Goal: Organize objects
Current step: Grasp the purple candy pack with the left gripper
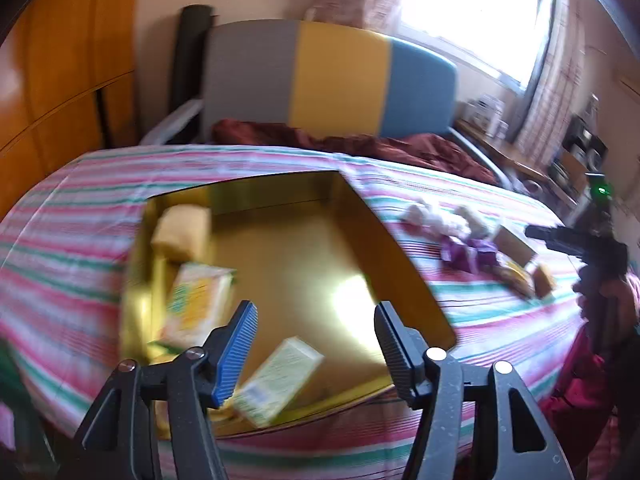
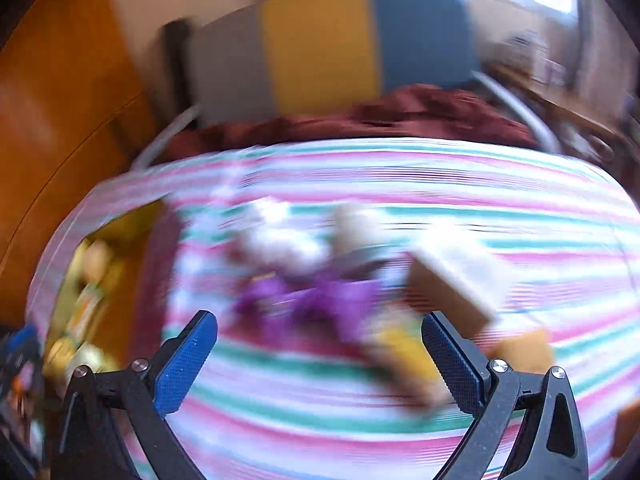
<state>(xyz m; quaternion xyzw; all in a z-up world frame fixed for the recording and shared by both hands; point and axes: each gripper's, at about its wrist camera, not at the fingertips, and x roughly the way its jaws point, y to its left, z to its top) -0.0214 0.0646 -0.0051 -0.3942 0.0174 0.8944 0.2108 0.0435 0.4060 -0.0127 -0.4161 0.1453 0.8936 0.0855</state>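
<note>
Place: you're in a home bedroom.
Bed: striped sheet in pink, green and white fills your view; a rumpled maroon blanket lies at its far end.
Headboard: padded panels in grey, yellow and blue stand against the wall.
Storage: an orange-brown wooden wardrobe stands to your left.
Light: a bright window with patterned curtains.
Side furniture: a cluttered wooden desk sits beneath the window, contents too blurred to name.
</note>
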